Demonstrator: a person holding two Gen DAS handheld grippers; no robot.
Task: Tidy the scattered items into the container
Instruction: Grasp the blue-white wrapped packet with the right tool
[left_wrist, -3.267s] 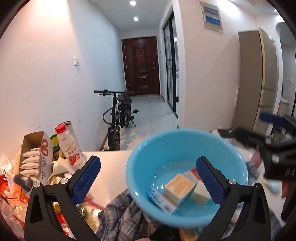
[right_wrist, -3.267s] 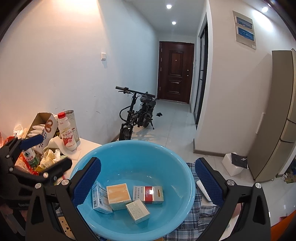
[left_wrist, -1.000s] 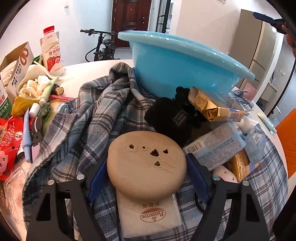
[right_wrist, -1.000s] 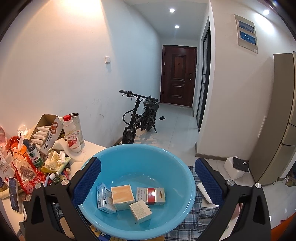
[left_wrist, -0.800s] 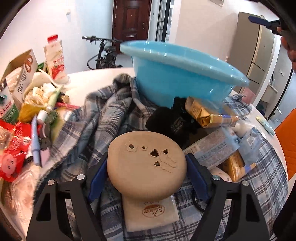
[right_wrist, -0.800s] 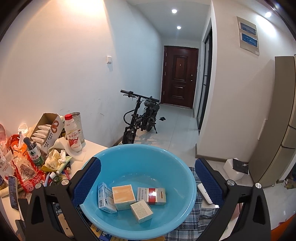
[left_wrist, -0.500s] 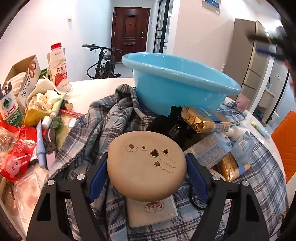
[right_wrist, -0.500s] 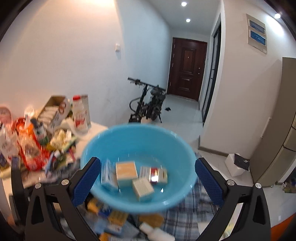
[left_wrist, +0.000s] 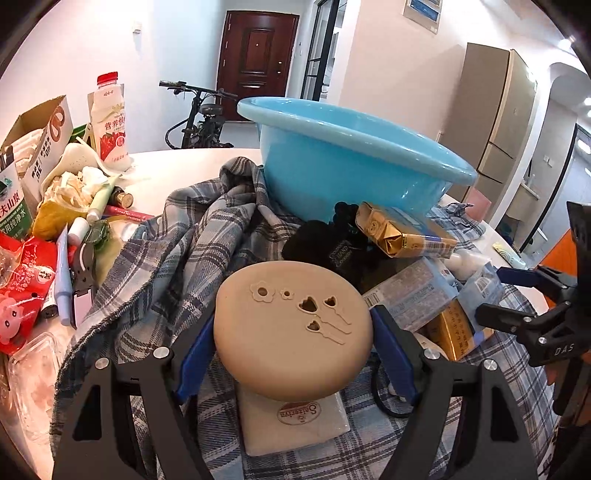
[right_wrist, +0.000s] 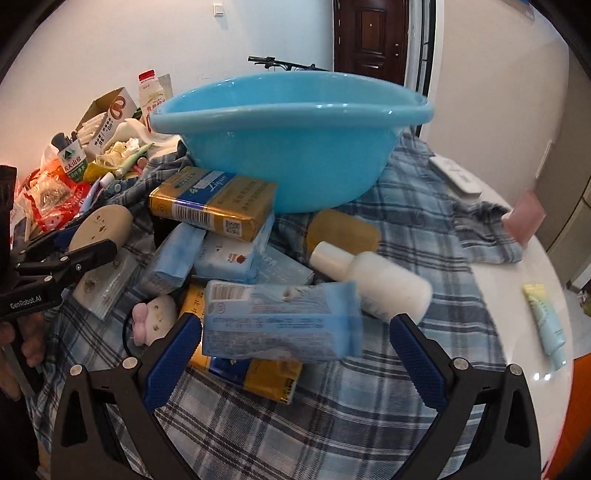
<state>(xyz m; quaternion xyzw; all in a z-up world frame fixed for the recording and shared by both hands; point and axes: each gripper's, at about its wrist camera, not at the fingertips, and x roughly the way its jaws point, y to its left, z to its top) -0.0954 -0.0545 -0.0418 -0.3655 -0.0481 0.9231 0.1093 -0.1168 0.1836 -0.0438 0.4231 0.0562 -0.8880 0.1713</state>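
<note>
Right gripper lowered over one blue pack, one basin, one tan disc gripped.

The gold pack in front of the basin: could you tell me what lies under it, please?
Light blue tissue packs lie under the gold pack. Whatever is beneath those is covered.

A dark red panelled door closes the far end of a pale tiled hallway, and a black bicycle stands before it beside the white wall. A tall beige cabinet stands at the right. A black-framed glass door lines the hallway's right side. Two blue-and-grey panels hang high on the wall.
</note>
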